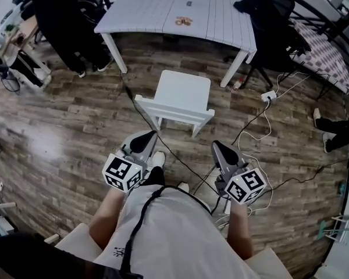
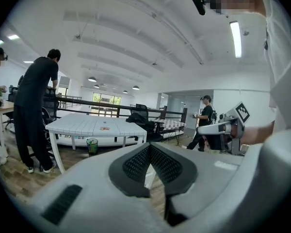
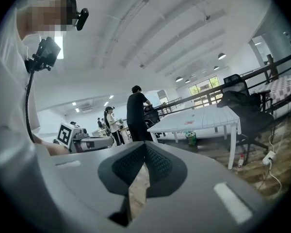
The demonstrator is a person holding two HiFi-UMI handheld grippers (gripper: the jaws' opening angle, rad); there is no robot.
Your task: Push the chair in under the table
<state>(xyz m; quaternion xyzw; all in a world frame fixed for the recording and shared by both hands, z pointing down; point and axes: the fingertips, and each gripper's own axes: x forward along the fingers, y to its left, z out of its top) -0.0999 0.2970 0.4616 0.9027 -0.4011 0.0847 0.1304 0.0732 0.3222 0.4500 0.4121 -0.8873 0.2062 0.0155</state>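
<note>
Chair (image 1: 183, 95) just ahead of left gripper (image 1: 144, 139) and right gripper (image 1: 222, 151), jaws shut

Floored in brown wood planks (image 1: 58, 132), fenced by black railing (image 2: 87, 102), roofed with white ribbed ceiling (image 2: 136, 42), lit by strip light (image 2: 236, 38).

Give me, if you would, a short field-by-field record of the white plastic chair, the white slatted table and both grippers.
Chair: white plastic chair, upright on the wood-plank floor, backrest toward the person
Table: white slatted plastic table, beyond the chair
Chair vs table: apart, not under it
Left gripper: shut, empty, near the backrest
Right gripper: shut, empty, near the backrest
Contact with chair: none visible
Push: not yet done
</note>
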